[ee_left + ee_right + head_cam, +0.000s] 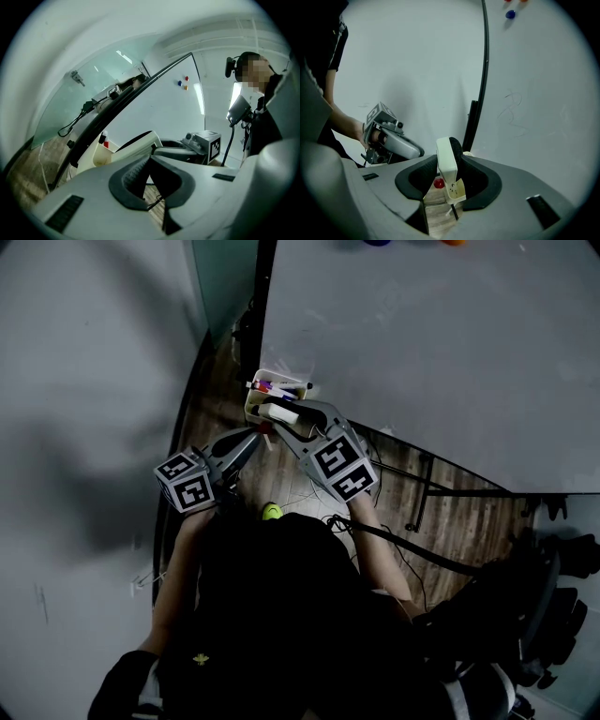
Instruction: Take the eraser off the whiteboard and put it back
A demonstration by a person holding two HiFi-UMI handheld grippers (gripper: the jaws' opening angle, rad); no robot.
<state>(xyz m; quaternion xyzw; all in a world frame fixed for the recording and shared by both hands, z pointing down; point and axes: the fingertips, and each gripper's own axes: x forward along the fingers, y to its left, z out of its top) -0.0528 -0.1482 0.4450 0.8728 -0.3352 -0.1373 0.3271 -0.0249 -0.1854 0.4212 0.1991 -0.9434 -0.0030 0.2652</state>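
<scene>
The eraser [445, 164], a white block with black felt on one side, stands upright between the pads of my right gripper [449, 159], which is shut on it. In the head view the eraser [281, 413] and right gripper [284, 420] hang just above the cream marker tray [255, 407] at the lower left corner of the whiteboard [422, 352]. The left gripper [251, 439] sits close beside them, its jaws shut with nothing in them. From the left gripper view I see the held eraser [136, 145] beyond my left gripper [150, 161].
Several markers lie in the tray, one with a red cap [438, 183]. Small magnets [510, 14] stick high on the whiteboard [534, 93]. A grey wall [84, 381] is at the left, wooden floor with cables [412, 502] below, and black chairs [553, 606] at the right.
</scene>
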